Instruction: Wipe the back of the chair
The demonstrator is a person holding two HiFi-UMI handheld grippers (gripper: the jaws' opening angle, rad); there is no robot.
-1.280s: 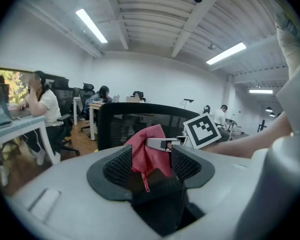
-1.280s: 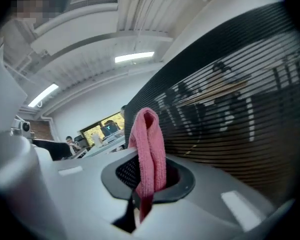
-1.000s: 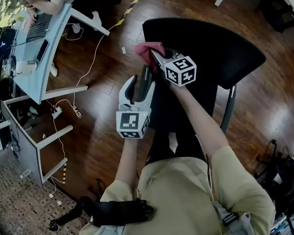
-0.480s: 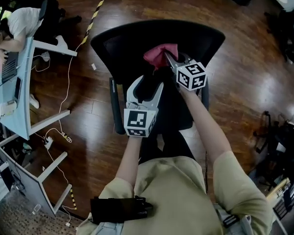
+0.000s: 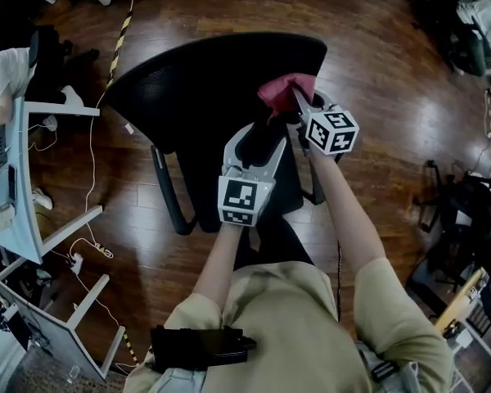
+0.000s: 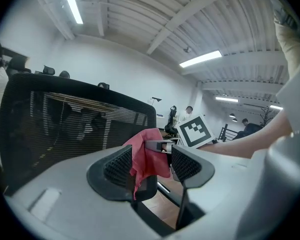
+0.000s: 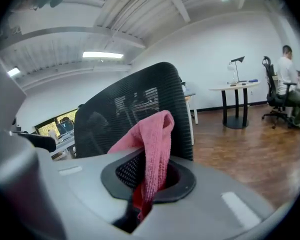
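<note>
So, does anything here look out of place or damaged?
Nothing stands out. The right gripper holds the pink cloth bunched in its jaws near the chair back, which looks undamaged.

From my head, one camera looks steeply down on the black mesh chair back [image 5: 188, 88]; both gripper cameras (close in) face it level.
</note>
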